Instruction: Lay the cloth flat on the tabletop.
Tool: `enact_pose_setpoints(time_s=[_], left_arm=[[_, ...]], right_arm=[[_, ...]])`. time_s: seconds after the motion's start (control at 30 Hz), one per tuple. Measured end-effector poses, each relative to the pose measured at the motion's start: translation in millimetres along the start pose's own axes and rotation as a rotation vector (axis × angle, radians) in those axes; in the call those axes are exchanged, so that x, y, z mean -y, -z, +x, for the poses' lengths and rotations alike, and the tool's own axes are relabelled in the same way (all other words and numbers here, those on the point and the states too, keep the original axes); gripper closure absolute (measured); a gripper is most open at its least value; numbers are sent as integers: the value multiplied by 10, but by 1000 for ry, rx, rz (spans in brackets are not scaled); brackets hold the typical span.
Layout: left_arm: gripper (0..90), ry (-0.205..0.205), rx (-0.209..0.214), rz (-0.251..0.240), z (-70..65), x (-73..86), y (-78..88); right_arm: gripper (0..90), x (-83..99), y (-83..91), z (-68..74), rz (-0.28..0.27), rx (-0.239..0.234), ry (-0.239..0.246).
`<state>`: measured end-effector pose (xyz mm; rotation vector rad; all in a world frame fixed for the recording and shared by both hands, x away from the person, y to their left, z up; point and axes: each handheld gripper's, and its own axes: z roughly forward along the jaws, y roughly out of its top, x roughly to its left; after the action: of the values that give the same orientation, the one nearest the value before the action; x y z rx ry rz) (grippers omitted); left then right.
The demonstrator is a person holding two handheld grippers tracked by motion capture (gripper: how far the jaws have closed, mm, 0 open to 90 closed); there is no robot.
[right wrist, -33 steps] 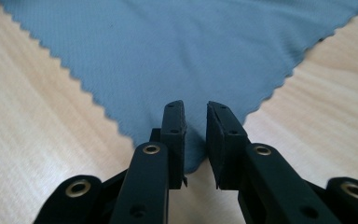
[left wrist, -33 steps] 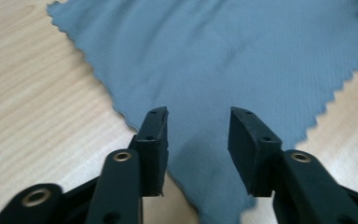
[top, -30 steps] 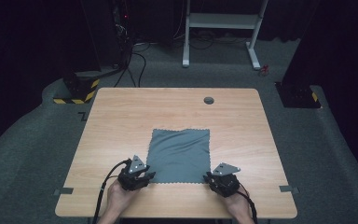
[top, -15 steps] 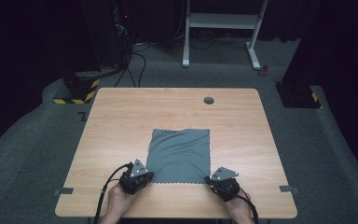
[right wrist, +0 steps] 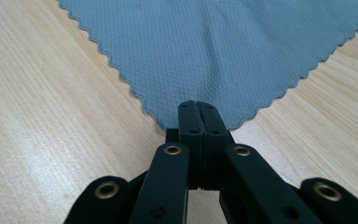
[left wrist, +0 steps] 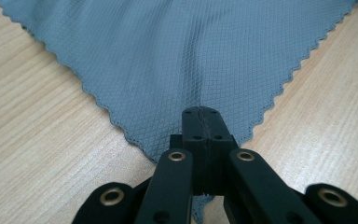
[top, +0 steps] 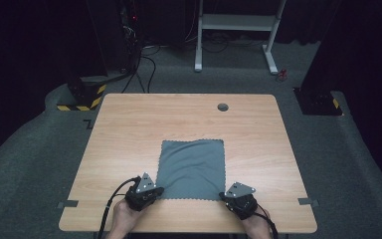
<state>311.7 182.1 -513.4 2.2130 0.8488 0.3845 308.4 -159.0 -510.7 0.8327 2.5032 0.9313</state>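
I see bare wooden table (top: 129, 129) left, right and far of the flat grey cloth (top: 193, 167), so my grippers can pass anywhere there. Only a small round grommet (top: 223, 107) sits flush near the far edge.

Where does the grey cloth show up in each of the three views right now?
High view: grey cloth lies on the near middle of the wooden table.
Left gripper view: it spreads across the top, a corner pinched in the closed jaws.
Right gripper view: across the top, corner pinched likewise.
Shared landmark: the cloth's zigzag edge.
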Motion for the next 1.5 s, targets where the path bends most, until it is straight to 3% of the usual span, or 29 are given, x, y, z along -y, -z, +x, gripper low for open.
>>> enact_pose_setpoints(time_s=[0.27, 0.37, 0.53, 0.6, 0.67, 0.73, 0.87, 0.93, 1.03, 1.07, 1.17, 1.37, 1.5], left_arm=[[883, -8, 23, 12, -53, 34, 59], [711, 32, 24, -16, 26, -20, 67], [572, 73, -55, -42, 247, -235, -88], [543, 55, -99, -34, 337, -359, -202], [536, 54, -133, -23, 440, -477, -333], [529, 77, -135, -21, 551, -574, -450], [524, 123, -138, -11, 719, -706, -668], [526, 134, -161, -3, 787, -739, -751], [536, 170, -202, 22, 900, -729, -830], [521, 191, -198, 16, 955, -717, -835], [522, 193, -241, 39, 1028, -744, -832], [515, 216, -273, 34, 1137, -808, -908], [514, 236, -282, 26, 1170, -813, -932]], right_arm=[[892, 55, 39, 43, 10, -28, -1], [815, 28, 66, 9, -24, -26, -19], [809, -131, -46, -188, -61, -3, -80], [810, -243, -171, -285, -60, -4, -102], [810, -366, -305, -361, -51, 25, -97], [809, -480, -440, -448, -49, 35, -113], [798, -587, -610, -521, -33, 37, -135], [788, -601, -672, -544, -13, 37, -124], [776, -580, -692, -587, 3, 31, -136], [772, -573, -686, -610, 7, 35, -137], [767, -563, -667, -680, 21, 57, -142], [767, -605, -637, -888, -11, 88, -226], [752, -692, -720, -1041, -22, 132, -289]])
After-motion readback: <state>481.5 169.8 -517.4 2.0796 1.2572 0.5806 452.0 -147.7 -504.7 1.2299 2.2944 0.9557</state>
